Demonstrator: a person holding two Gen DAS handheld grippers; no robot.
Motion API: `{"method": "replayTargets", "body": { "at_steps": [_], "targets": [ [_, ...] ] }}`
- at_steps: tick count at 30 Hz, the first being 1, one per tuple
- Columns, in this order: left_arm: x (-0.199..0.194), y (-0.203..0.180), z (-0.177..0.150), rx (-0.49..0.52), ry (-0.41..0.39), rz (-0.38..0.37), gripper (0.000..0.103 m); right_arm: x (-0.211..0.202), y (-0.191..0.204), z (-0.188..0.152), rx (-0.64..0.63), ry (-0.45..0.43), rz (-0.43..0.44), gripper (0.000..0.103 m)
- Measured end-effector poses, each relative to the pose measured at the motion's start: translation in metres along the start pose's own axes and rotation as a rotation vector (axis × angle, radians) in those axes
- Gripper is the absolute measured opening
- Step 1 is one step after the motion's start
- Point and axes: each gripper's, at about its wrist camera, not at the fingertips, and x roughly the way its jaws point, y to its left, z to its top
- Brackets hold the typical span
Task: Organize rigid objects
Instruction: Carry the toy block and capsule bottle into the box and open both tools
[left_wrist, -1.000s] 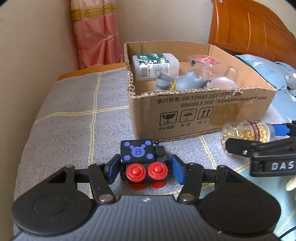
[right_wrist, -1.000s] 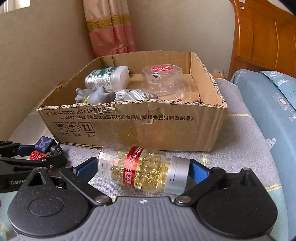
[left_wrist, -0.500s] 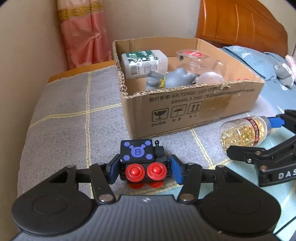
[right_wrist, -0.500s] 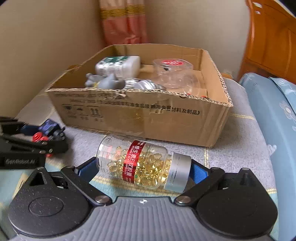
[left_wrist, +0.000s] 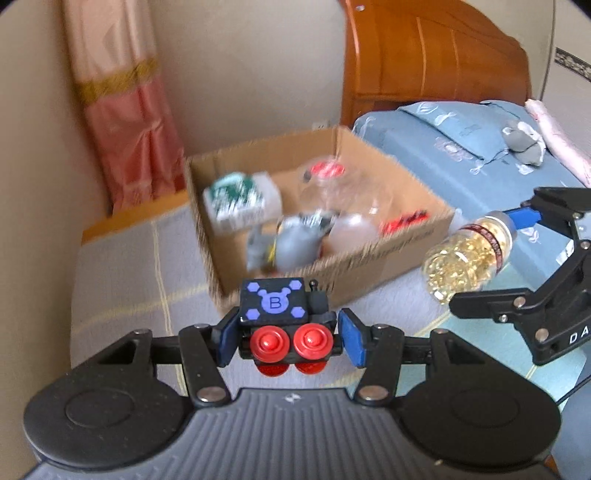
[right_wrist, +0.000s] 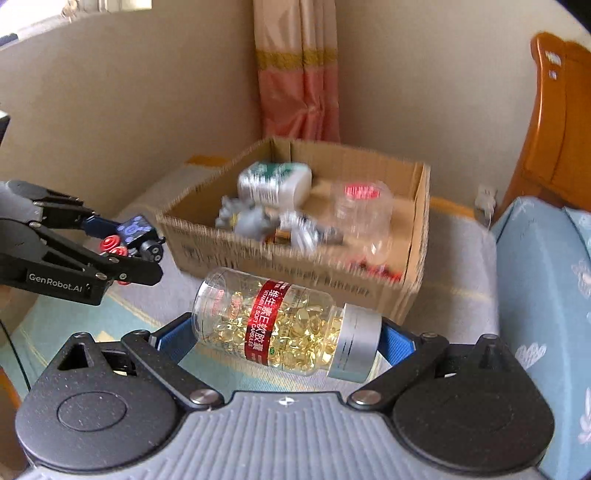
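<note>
My left gripper (left_wrist: 289, 338) is shut on a small black toy robot (left_wrist: 284, 325) with red wheels and a blue "B" on top, held above the grey bedspread. It also shows in the right wrist view (right_wrist: 135, 240). My right gripper (right_wrist: 286, 334) is shut on a clear bottle of yellow capsules (right_wrist: 273, 326) with a red label and silver cap, held sideways in the air. The bottle shows at the right in the left wrist view (left_wrist: 467, 254). An open cardboard box (left_wrist: 373, 258) stands ahead of both grippers.
The box (right_wrist: 306, 269) holds a white bottle with a green label (right_wrist: 273, 182), a grey toy figure (right_wrist: 251, 219) and a clear jar with a red lid (right_wrist: 364, 206). A wooden headboard (left_wrist: 424, 62), blue pillows (left_wrist: 458, 136) and a pink curtain (left_wrist: 125, 122) lie behind.
Both grippers have risen from the bedspread with their objects. I now look down into the box from higher up, and the box appears farther away and blurred.
</note>
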Motion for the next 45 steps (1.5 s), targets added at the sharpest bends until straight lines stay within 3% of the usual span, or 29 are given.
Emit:
{"method": "replayTargets", "body": {
  "at_steps": [9,18,19,21,22,27,36,45],
  "targets": [
    [0.027,-0.002,0.056,0.049,-0.003,0.002,0.055,-0.004,-0.010,0.044,-0.042,-0.033,0.003,0.102],
    [0.069,0.011,0.084,0.002,0.013,0.015,0.055,0.003,-0.026,0.069,-0.027,-0.045,-0.015,0.102],
    [0.071,0.013,0.084,-0.006,0.012,0.018,0.056,0.004,-0.028,0.072,-0.026,-0.046,-0.020,0.102],
    [0.075,0.017,0.084,-0.030,0.007,0.022,0.068,0.007,-0.030,0.076,-0.029,-0.052,-0.028,0.102],
    [0.075,0.019,0.084,-0.041,0.002,0.021,0.081,0.008,-0.031,0.078,-0.032,-0.054,-0.033,0.102],
    [0.065,0.027,0.076,-0.059,-0.030,0.027,0.095,0.016,-0.035,0.087,-0.031,-0.056,-0.032,0.102],
    [0.029,0.041,0.055,-0.084,-0.080,0.062,0.098,0.037,-0.040,0.111,-0.046,-0.048,-0.030,0.102],
    [-0.002,0.043,0.032,-0.097,-0.116,0.105,0.099,0.095,-0.050,0.144,-0.064,0.024,-0.040,0.102]
  ]
}}
